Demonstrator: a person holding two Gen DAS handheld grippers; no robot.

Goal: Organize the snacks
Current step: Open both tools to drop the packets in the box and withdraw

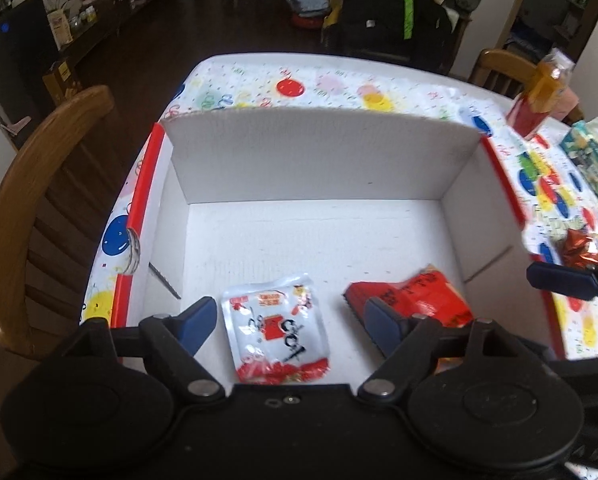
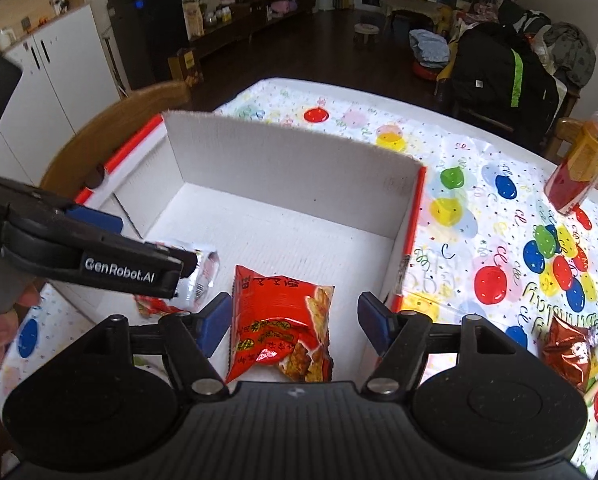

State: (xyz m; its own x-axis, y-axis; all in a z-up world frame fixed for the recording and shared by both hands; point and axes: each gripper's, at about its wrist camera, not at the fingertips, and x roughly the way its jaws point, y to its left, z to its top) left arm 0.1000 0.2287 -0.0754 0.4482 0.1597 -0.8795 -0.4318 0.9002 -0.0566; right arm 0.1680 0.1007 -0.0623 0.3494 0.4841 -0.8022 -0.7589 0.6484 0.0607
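Snacks are being gathered into a shallow white cardboard box with red-edged flaps, set on a table covered by a glossy balloon-print cloth. From left to right in the left wrist view: a curved wooden chair is seen at nine o'clock, outside the table edge. The left gripper is held low over the box's near end, its blue-padded jaws spread wide and empty. Between them, at six o'clock, a white and red foil pouch lies flat on the box floor, puffy and smooth with crimped ends. Just beside it, toward four o'clock, a red crinkled packet lies flat, partly hidden behind the right-hand jaw.

In the right wrist view the right gripper is likewise held open and empty, the same red packet framed between its pads. Judging by this, both packets appear to be already placed, side by side so the floor fills neatly.

Outside the box, at three o'clock in the left view, a shiny copper-red foil snack and a green packet remain on the cloth. At one o'clock a clear bottle with an orange label and red contents is seen, leaning in the fisheye.
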